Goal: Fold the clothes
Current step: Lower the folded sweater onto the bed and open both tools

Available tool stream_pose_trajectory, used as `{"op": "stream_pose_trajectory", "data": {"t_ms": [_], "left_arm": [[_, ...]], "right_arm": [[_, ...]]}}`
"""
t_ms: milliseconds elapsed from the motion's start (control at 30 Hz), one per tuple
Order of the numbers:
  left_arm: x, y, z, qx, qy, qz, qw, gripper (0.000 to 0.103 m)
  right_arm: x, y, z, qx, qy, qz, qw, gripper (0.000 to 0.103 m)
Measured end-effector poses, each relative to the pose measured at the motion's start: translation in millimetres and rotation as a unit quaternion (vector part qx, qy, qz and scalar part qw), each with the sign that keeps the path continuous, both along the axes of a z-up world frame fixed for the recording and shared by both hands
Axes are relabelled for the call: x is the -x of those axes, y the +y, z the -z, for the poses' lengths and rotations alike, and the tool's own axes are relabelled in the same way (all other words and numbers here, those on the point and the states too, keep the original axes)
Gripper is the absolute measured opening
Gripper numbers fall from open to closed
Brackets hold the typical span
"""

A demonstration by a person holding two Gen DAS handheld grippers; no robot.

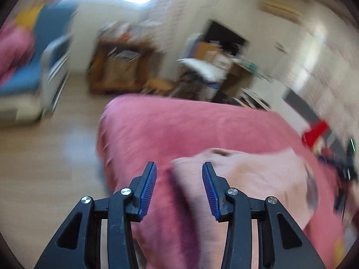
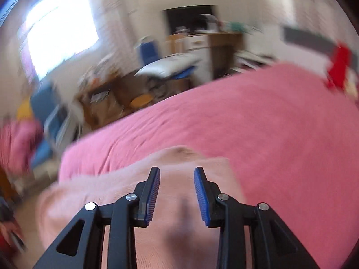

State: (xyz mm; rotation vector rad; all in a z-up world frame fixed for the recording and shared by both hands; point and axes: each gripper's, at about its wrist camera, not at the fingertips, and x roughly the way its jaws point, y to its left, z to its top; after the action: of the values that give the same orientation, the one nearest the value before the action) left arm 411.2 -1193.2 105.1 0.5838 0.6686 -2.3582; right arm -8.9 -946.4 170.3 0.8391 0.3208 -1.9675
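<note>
Both grippers, left gripper [image 1: 179, 168] and right gripper [image 2: 177, 172], hang released above the pale pink garment [image 2: 139, 179] on the bed [image 2: 269, 123]; next we regrasp one edge squarely.

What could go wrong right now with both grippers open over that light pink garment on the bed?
1. Both the left gripper and the right gripper have empty fingers, so the light pink garment lies free and its fold could relax.
2. The views are heavily blurred, so re-grasping an edge may miss.
3. The garment and the pink bedspread look alike; fingers might pinch the cover too.
</note>
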Motion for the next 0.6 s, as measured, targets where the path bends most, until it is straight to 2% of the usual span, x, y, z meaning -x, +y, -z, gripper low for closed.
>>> {"op": "stream_pose_trajectory", "data": {"t_ms": [100, 167, 233, 267, 300, 333, 367, 400, 433, 500, 567, 600], "left_arm": [[47, 31, 3, 0.082, -0.043, 0.073, 0.993, 0.046], [78, 32, 19, 0.102, -0.088, 0.088, 0.9869, 0.046], [92, 15, 39, 0.079, -0.12, 0.071, 0.987, 0.046], [97, 5, 50, 0.064, -0.133, 0.058, 0.9874, 0.052], [100, -6, 59, 0.046, -0.139, 0.045, 0.9882, 0.061], [97, -19, 64, 0.022, -0.119, 0.032, 0.9922, 0.066], [94, -30, 69, 0.0, -0.102, 0.021, 0.9946, 0.079], [94, -38, 73, -0.013, -0.101, 0.018, 0.9946, 0.087], [94, -47, 76, -0.026, -0.1, 0.016, 0.9945, 0.087], [89, -55, 75, -0.045, -0.085, 0.018, 0.9952, 0.087], [81, -51, 64, -0.024, -0.078, 0.007, 0.9967, 0.087], [77, -48, 58, -0.013, -0.074, 0.002, 0.9972, 0.087]], "right_arm": [[-8, -41, 25, -0.055, 0.02, -0.042, 0.997, 0.03], [5, -62, 50, -0.095, 0.018, -0.035, 0.995, 0.028], [27, -63, 68, -0.092, -0.017, -0.001, 0.996, 0.028], [39, -60, 74, -0.077, -0.035, 0.017, 0.996, 0.028], [52, -53, 77, -0.061, -0.044, 0.052, 0.996, 0.024], [66, -46, 81, -0.046, -0.059, 0.086, 0.993, 0.022], [78, -42, 85, -0.037, -0.078, 0.11, 0.99, 0.022], [88, -38, 89, -0.038, -0.089, 0.135, 0.986, 0.023], [98, -33, 93, -0.052, -0.09, 0.167, 0.98, 0.025], [110, -19, 87, -0.04, -0.098, 0.203, 0.974, 0.028], [109, 2, 67, 0.021, -0.085, 0.204, 0.975, 0.028], [103, 7, 57, 0.035, -0.067, 0.191, 0.979, 0.03]]}}
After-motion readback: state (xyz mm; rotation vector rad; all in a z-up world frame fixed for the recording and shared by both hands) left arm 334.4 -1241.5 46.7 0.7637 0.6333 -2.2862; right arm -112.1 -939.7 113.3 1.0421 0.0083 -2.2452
